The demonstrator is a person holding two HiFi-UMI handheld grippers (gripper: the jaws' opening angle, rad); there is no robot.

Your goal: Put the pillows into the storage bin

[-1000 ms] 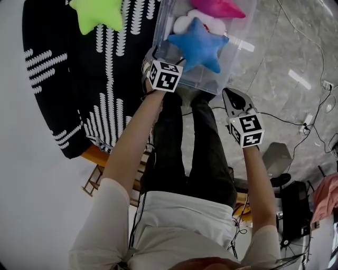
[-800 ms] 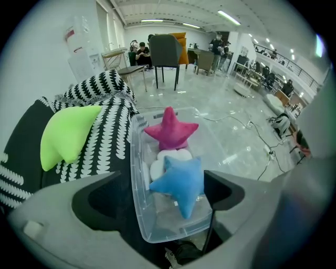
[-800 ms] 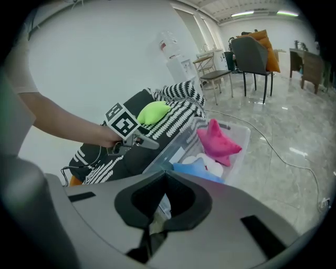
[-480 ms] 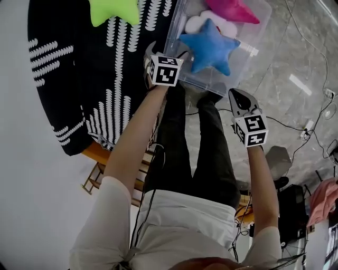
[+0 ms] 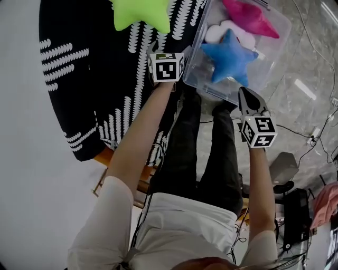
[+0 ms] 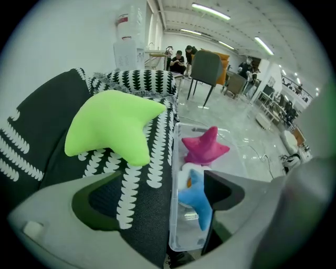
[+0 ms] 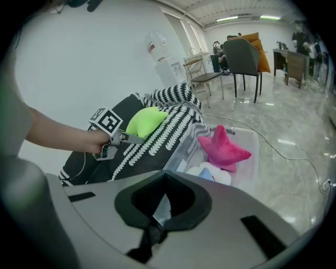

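Observation:
A lime-green star pillow (image 5: pixel 140 13) lies on a black cover with white leaf print (image 5: pixel 90 79). In the left gripper view the green star (image 6: pixel 113 126) sits just ahead of my left gripper (image 6: pixel 163 184), whose jaws stand wide open with nothing between them. To the right, the clear storage bin (image 5: pixel 222 95) holds a blue star pillow (image 5: pixel 229 55), a pink star pillow (image 5: pixel 251 16) and a white pillow (image 5: pixel 222 31). My left gripper (image 5: pixel 161 48) hovers by the bin's left wall. My right gripper (image 5: pixel 244 94) hangs shut and empty at the bin's near edge.
The bin stands on a grey marble floor (image 5: pixel 301 63) crossed by cables (image 5: pixel 311 142). The person's legs (image 5: pixel 206 153) fill the middle below the bin. Chairs (image 7: pixel 241 58) and seated people (image 6: pixel 181 58) are far off in the room.
My left gripper has swung left, away from the blue star and over the black cover toward the green star. The blue star now lies lower inside the bin. The right gripper has barely moved.

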